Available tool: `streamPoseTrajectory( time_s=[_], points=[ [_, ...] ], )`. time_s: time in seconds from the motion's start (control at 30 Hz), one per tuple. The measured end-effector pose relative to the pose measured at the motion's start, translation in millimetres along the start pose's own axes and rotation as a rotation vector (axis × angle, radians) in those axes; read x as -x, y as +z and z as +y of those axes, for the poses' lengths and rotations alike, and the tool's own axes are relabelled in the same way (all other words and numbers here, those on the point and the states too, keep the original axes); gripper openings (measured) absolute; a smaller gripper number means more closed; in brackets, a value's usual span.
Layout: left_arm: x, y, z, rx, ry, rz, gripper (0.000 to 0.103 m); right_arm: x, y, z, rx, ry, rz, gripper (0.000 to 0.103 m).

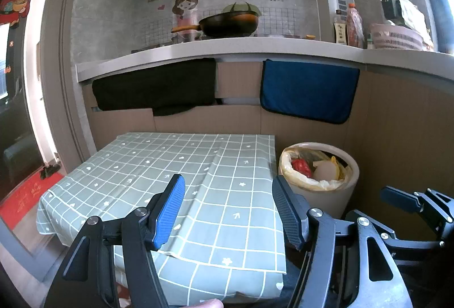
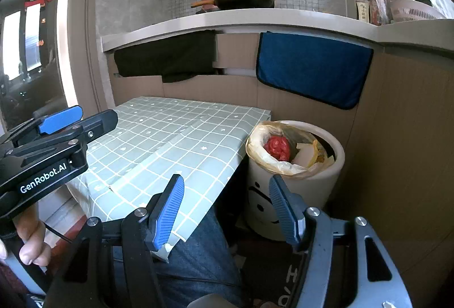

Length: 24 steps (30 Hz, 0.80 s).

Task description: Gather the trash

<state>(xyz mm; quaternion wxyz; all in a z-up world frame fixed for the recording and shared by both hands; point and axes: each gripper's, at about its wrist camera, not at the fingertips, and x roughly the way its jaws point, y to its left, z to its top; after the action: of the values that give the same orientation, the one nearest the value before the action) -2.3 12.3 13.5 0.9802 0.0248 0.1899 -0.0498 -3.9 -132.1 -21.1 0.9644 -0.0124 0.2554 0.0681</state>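
Note:
A cream trash bin [image 1: 344, 196] with a yellowish liner stands on the floor right of a small table [image 1: 159, 166] covered in a green checked cloth. In the bin lie a red crumpled piece [image 1: 301, 167] and pale scraps. It also shows in the right wrist view [image 2: 329, 174], with the red piece [image 2: 277, 148] inside. My left gripper [image 1: 227, 203] is open and empty above the table's near part. My right gripper [image 2: 225, 204] is open and empty, between the table's edge [image 2: 227, 180] and the bin. No trash shows on the cloth.
A kitchen counter [image 1: 255, 48] with a wok [image 1: 229, 24], bottles and a pink basket runs behind. A black cloth [image 1: 156, 86] and a blue towel [image 1: 309, 89] hang below it. A red mat [image 1: 25, 197] lies at the left. The person's knee sits under the table.

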Motion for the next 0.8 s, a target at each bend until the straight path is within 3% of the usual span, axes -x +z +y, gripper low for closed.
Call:
streamPoseTrajectory(
  time_s=[0.8],
  points=[
    [0.7, 0.3, -2.2, -0.006, -0.005, 0.006, 0.064, 5.7, -0.9, -4.4, -0.025, -0.007, -0.017, 0.060]
  ],
)
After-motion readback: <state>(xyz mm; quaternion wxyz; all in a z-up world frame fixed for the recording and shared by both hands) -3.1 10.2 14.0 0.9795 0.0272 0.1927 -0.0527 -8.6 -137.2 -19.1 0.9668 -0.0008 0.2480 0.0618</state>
